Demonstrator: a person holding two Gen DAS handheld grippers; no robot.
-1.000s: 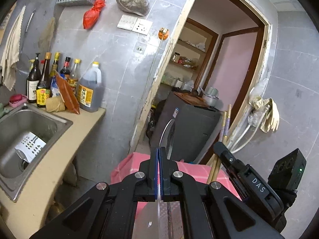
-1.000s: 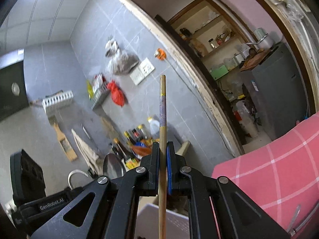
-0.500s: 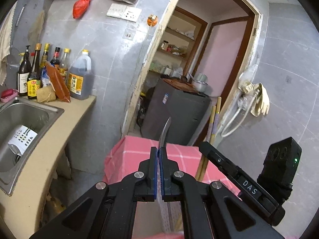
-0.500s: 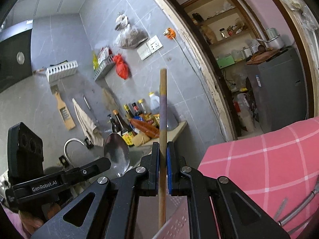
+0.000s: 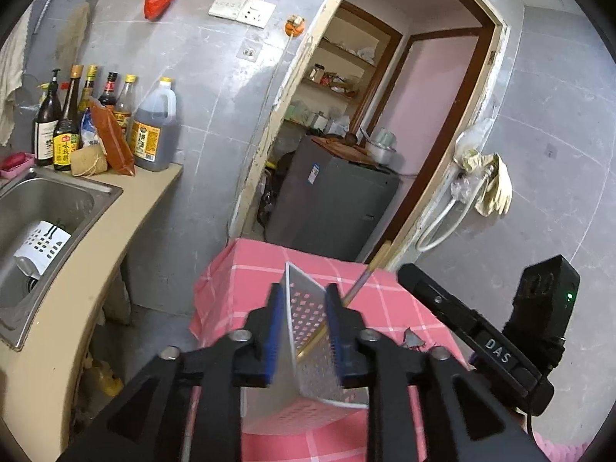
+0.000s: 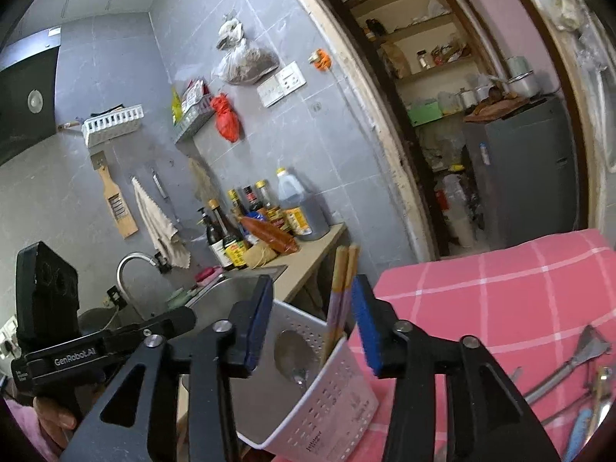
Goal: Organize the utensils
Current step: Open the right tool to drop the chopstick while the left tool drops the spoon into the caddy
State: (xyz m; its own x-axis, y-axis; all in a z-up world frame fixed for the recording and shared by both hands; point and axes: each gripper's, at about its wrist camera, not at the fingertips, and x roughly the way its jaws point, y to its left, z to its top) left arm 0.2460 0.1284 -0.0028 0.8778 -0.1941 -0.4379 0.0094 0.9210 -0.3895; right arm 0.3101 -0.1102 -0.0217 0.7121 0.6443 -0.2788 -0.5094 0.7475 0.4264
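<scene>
Grey-tiled kitchen, pink checked bench [image 6: 500, 292]. Both claws are opening: the left claw [image 5: 304, 327] and right claw [image 6: 310, 319] straddle the white perforated plastic basket [image 6: 327, 396], nothing gripped. Inside, wooden chopsticks [image 6: 340, 296] lean and could tip the basket if clipped.

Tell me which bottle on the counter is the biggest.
The jug with the yellow cap and built-in handle, at the row's doorway end; the other bottles are slim and narrow-necked.

grey tiled wall [image 5: 215, 88] all round. beige counter [image 5: 138, 192] with steel sink [image 5: 42, 208] at 9 o'clock, bottles [image 5: 111, 115] behind it. doorway [image 5: 385, 77] at 12 o'clock, pink wall [image 5: 431, 88] and grey cabinet [image 5: 331, 200] beyond. socket [image 5: 242, 9] at 11 o'clock.
</scene>
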